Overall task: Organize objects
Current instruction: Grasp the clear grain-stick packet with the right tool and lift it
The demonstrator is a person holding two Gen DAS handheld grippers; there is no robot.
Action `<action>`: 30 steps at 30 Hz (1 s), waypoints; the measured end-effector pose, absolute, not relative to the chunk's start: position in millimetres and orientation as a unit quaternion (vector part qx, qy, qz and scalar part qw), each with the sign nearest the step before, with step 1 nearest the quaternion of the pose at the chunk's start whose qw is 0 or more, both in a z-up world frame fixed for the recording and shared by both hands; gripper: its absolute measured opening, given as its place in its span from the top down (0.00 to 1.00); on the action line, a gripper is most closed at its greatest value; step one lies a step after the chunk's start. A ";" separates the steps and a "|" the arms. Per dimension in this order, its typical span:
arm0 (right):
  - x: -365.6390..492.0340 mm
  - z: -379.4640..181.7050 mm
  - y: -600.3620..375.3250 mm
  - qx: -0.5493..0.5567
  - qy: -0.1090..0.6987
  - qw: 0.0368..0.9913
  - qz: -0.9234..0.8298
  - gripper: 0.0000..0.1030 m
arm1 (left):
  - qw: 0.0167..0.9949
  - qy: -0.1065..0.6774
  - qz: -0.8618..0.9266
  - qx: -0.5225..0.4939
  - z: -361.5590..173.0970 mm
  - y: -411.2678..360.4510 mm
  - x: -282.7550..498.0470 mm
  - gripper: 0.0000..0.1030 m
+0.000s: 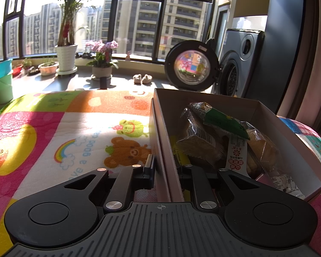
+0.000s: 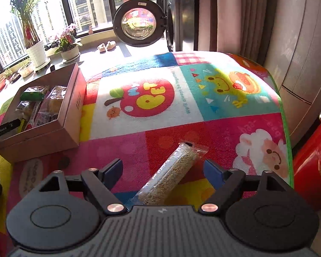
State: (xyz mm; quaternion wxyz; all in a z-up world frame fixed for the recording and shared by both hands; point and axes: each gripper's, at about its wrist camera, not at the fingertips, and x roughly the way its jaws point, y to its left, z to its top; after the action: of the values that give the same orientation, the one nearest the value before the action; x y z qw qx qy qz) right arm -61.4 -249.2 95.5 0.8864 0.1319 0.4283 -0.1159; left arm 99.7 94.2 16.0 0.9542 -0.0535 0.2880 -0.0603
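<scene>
The right hand-held gripper (image 2: 162, 169) stands wide, its blue-padded fingers (image 2: 112, 169) spread to either side of a clear packet of grain bar (image 2: 171, 174). The packet lies flat on the colourful play mat (image 2: 160, 128), slanting from the gripper body up and to the right, its sealed far end reaching past the fingertips; neither pad touches it. Its near end is hidden under the gripper body.

The left hand-held gripper (image 1: 163, 171) straddles the near left wall of the open cardboard box (image 1: 160, 128): one finger (image 1: 149, 167) sits outside against the wall, and the other goes down inside the box, where the snacks cover its tip. The jaws are narrow about that wall, closed on it as far as can be seen.

The box rests on the mat, well to the left of the grain bar packet in the right wrist view. Inside are several wrapped snacks: a green packet (image 1: 224, 122) on top, clear-wrapped buns (image 1: 261, 147), a white wrapper with red print (image 1: 236, 156) and a pink item (image 1: 265, 178) at the near corner. Those lower down are piled too tightly to tell apart.

Beyond the mat stand an open washing machine door (image 1: 191, 66), potted plants (image 1: 66, 57) by the window, and a pair of small slippers (image 1: 142, 78).
</scene>
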 end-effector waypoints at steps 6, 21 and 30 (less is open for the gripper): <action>-50.8 58.4 -255.1 0.174 0.455 0.864 -0.123 0.17 | 0.954 0.288 -0.060 -0.053 16.0 94.1 99.6 0.84; -32.8 59.8 -172.0 0.046 0.463 0.885 -0.035 0.54 | 0.954 0.289 -0.061 -0.055 15.7 94.1 100.1 0.83; -59.8 67.3 -150.7 0.034 0.495 0.868 0.008 0.73 | 0.954 0.288 -0.063 -0.059 16.4 95.3 99.2 0.83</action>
State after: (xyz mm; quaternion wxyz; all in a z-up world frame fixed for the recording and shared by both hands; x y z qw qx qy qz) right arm -59.8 -150.7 67.3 0.8680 0.0336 0.4953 0.0076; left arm 99.2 95.3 16.4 0.9537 -0.0589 0.2881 -0.0632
